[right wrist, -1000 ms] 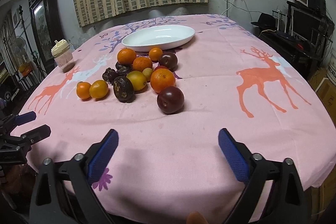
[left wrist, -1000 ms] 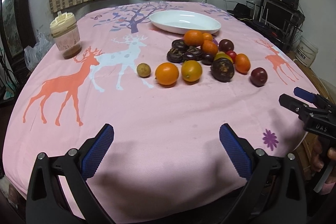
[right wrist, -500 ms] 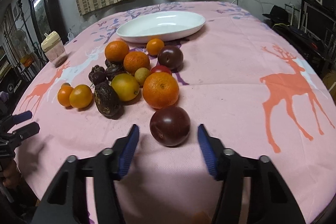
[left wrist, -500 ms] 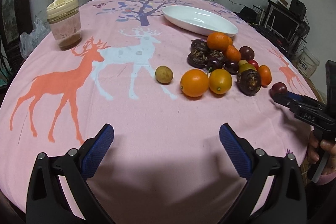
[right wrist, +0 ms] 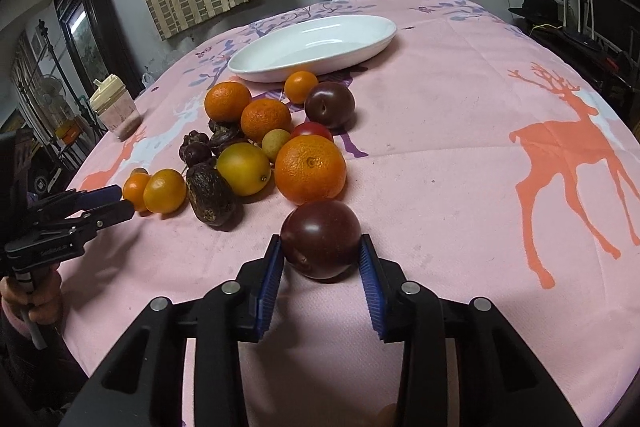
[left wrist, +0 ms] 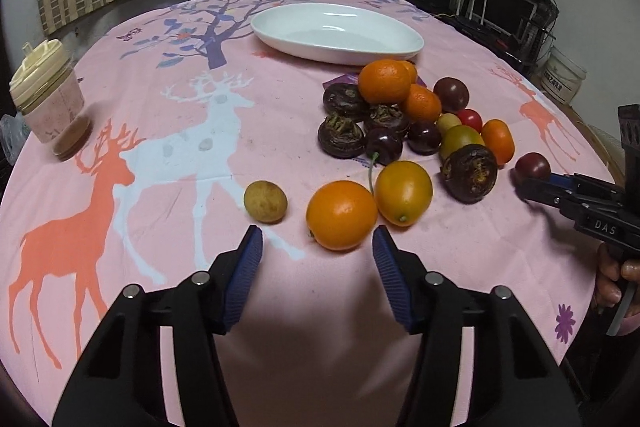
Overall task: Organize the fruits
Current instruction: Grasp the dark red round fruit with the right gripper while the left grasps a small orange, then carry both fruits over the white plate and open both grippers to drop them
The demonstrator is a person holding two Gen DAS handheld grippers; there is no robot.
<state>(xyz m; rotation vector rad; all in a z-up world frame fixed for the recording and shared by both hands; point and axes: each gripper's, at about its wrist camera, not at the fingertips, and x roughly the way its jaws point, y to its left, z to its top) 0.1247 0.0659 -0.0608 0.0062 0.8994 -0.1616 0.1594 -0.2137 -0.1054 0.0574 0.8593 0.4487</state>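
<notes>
A heap of fruit lies on the pink deer-print cloth (left wrist: 168, 155) in front of a white oval dish (left wrist: 336, 31). In the left wrist view my left gripper (left wrist: 317, 239) has its jaws closing. An orange (left wrist: 341, 215) sits just ahead of the tips and the pads are clear of it. A small tan fruit (left wrist: 265, 201) lies to its left and a yellow-orange fruit (left wrist: 403, 193) to its right. In the right wrist view my right gripper (right wrist: 321, 247) is closing on a dark plum (right wrist: 320, 235), with both pads against its sides. The plum rests on the cloth.
A lidded jar (left wrist: 48, 107) stands at the far left of the table. Oranges (right wrist: 310, 169), dark wrinkled fruits (right wrist: 210, 201) and a second plum (right wrist: 330, 105) crowd the middle. Shelves with electronics (left wrist: 508, 7) stand past the right edge. A hand (right wrist: 36, 295) holds the left gripper (right wrist: 118, 203).
My left gripper moved forward to the nearest orange and its jaws narrowed from wide open. My right gripper came up to the dark plum and its jaws shut on its sides.
</notes>
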